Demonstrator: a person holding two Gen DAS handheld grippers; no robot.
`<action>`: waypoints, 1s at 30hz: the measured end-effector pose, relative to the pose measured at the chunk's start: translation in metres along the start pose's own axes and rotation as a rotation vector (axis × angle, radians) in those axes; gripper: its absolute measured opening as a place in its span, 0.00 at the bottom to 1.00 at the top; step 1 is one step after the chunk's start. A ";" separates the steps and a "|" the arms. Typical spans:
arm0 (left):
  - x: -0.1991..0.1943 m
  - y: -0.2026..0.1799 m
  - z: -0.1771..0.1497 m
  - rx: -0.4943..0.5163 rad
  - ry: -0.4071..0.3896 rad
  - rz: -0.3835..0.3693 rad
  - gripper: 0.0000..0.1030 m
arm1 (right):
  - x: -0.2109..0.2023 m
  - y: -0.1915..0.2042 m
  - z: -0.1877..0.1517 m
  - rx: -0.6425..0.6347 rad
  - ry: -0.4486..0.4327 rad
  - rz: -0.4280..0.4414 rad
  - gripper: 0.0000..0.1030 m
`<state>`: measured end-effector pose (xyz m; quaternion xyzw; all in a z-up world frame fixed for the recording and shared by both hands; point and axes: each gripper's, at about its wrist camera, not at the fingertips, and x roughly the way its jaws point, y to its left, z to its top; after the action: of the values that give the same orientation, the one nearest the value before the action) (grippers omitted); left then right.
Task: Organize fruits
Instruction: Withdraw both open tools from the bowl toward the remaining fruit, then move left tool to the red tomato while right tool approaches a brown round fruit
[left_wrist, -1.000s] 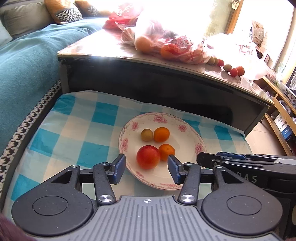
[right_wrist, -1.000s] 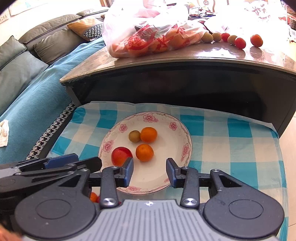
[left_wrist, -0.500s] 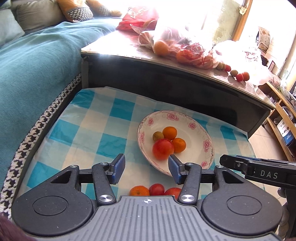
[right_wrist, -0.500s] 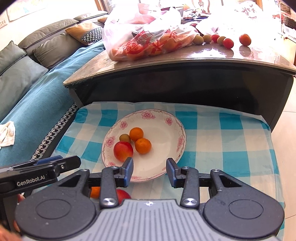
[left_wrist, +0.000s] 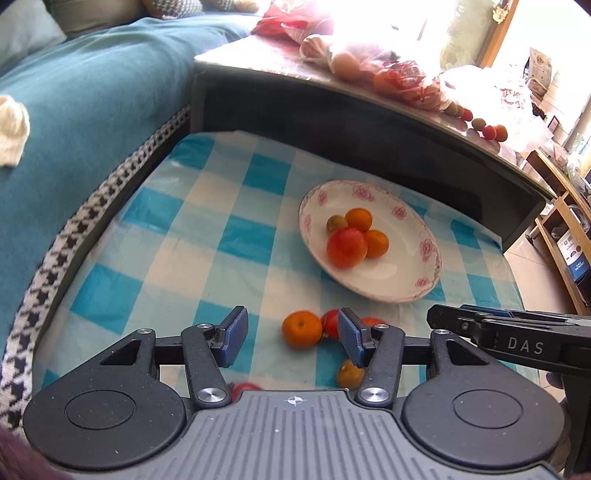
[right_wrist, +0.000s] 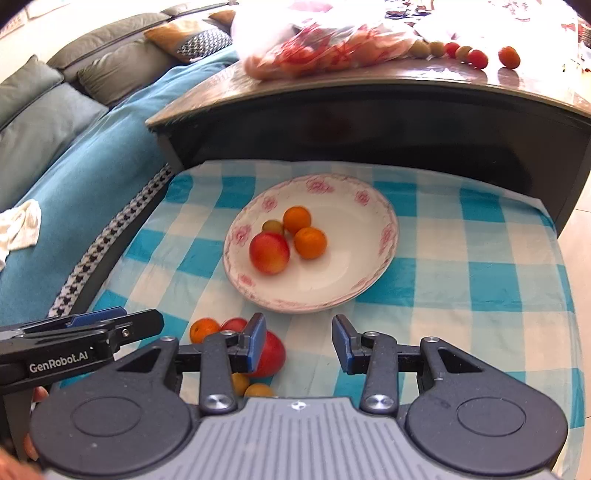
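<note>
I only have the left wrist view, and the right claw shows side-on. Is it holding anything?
Observer: No. The right claw is open, with only checked cloth showing between its fingers.
Operator: What's the red bit behind my right-hand finger?
Observer: A large red fruit on the cloth, beside the right claw's left finger and outside its gap.
Operator: Any loose fruit I'm missing?
Observer: Two small yellow-orange fruits lie close under the right claw's body. Your view shows only one.
</note>
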<state>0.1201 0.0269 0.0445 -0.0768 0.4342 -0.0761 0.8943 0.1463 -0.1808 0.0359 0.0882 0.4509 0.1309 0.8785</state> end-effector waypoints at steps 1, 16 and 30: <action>0.000 0.002 -0.002 -0.006 0.006 0.003 0.61 | 0.002 0.003 -0.002 -0.008 0.007 0.003 0.39; 0.017 0.015 -0.030 -0.064 0.113 0.033 0.62 | 0.016 0.016 -0.016 -0.055 0.073 0.014 0.40; 0.040 0.016 -0.028 -0.069 0.130 0.078 0.63 | 0.030 0.016 -0.024 -0.065 0.123 0.023 0.40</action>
<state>0.1234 0.0322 -0.0063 -0.0856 0.4962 -0.0309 0.8634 0.1411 -0.1557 0.0033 0.0564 0.4986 0.1606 0.8500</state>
